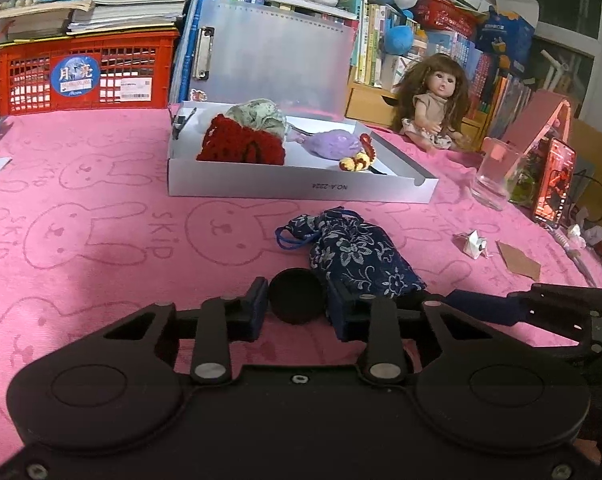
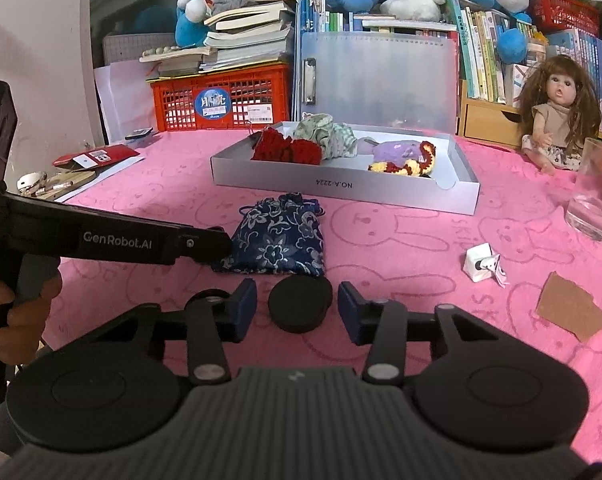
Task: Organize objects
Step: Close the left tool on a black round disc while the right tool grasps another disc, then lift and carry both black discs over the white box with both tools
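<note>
- Left wrist view: the blue floral pouch (image 1: 357,248) lies on the pink rabbit-print cloth (image 1: 101,240), just ahead of the left gripper (image 1: 297,292) and on the near side of the white box (image 1: 301,190).
- The left tongs are drawn together at the pouch's near end, where the fabric runs in behind one finger.
- The right gripper (image 1: 453,300) reaches in from the right edge, its tip at the pouch's other near corner.
- There is wide bare cloth to the left. A strip of bare cloth separates the pouch from the box's front wall.
- To the right stand a glass (image 1: 495,176) and a doll (image 1: 433,108). A red crate (image 1: 85,76) closes off the far left.
- Right wrist view: the right gripper (image 2: 299,296) has its tongs apart, with nothing pressed between the pads. The pouch (image 2: 281,240) has its near edge just beyond them.
- The left gripper (image 2: 221,246) comes in from the left, held by a hand (image 2: 13,312), and its tip meets the pouch's near left corner.
- The box (image 2: 341,186) lies behind the pouch, with knitted pieces inside.
- On the right, a small white folded thing (image 2: 479,268) and a cardboard scrap (image 2: 569,308) lie apart on open cloth. The glass (image 2: 593,200) stands near the frame's right edge.
</note>
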The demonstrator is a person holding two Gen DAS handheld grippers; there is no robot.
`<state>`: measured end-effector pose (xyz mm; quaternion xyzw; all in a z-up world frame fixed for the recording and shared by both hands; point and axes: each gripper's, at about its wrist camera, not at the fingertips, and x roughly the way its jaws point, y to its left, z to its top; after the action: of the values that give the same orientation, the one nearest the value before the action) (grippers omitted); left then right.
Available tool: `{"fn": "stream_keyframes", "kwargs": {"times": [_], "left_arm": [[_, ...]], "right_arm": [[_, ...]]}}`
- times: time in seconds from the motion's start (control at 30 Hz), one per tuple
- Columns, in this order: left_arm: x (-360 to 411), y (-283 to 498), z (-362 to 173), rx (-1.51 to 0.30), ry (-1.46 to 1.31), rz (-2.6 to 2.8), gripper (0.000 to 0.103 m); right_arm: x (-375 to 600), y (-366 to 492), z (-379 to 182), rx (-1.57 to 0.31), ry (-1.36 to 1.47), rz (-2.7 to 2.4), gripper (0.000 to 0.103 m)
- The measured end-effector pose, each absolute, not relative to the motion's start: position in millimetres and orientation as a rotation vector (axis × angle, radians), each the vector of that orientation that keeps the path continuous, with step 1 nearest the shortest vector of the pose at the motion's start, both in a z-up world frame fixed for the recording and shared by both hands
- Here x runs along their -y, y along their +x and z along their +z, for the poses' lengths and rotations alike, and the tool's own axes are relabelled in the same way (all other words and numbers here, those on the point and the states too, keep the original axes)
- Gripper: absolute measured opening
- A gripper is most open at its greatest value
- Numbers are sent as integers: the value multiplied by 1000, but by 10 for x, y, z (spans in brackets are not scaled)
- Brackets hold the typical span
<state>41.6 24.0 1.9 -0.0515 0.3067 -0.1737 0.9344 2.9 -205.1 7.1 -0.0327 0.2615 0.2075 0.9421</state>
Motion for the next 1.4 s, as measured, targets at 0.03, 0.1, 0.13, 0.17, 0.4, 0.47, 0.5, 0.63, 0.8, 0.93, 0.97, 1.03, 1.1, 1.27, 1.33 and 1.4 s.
{"fn": "stream_keyframes", "kwargs": {"times": [0.03,0.1,0.13,0.17,0.4,0.47,0.5,0.63,0.8,0.93,0.97,1.03,1.1,1.27,1.33,1.4], "left_arm": [[-242,413,20,-627,-107,-354,31],[-247,409,19,-629,-112,-352,30],[-252,404,19,-629,-113,-351,30],[-256,397,18,-629,-113,-350,30],[-266,377,31,-629,-113,-336,30],[-271,378,41,-627,-114,-329,30],[-273,378,47,-626,-113,-324,30],[-290,376,71,-625,-116,-308,30],[-306,372,123,-615,-123,-292,30],[-314,409,172,-607,-123,-280,30],[-316,424,186,-604,-122,-277,30],[-318,456,214,-599,-120,-271,30],[-316,491,248,-591,-118,-266,30],[-295,595,331,-570,-111,-263,30],[-287,652,360,-567,-113,-261,30],[-283,704,384,-563,-118,-260,30]], "right_arm": [[2048,28,69,-536,-68,424,43],[2043,21,67,-536,-71,421,38],[2043,18,68,-534,-71,421,38],[2046,19,68,-535,-69,422,38],[2075,13,97,-517,-53,407,37],[2079,8,108,-512,-54,402,37],[2081,6,113,-510,-54,400,37],[2096,-5,134,-500,-47,390,37],[2141,0,191,-478,-21,368,37],[2200,48,240,-464,-8,334,37],[2219,65,252,-464,-1,324,37],[2270,106,275,-463,19,305,37],[2322,150,300,-465,37,286,37],[2426,295,363,-471,66,244,37],[2463,359,398,-472,85,231,37],[2495,418,433,-467,96,219,37]]}}
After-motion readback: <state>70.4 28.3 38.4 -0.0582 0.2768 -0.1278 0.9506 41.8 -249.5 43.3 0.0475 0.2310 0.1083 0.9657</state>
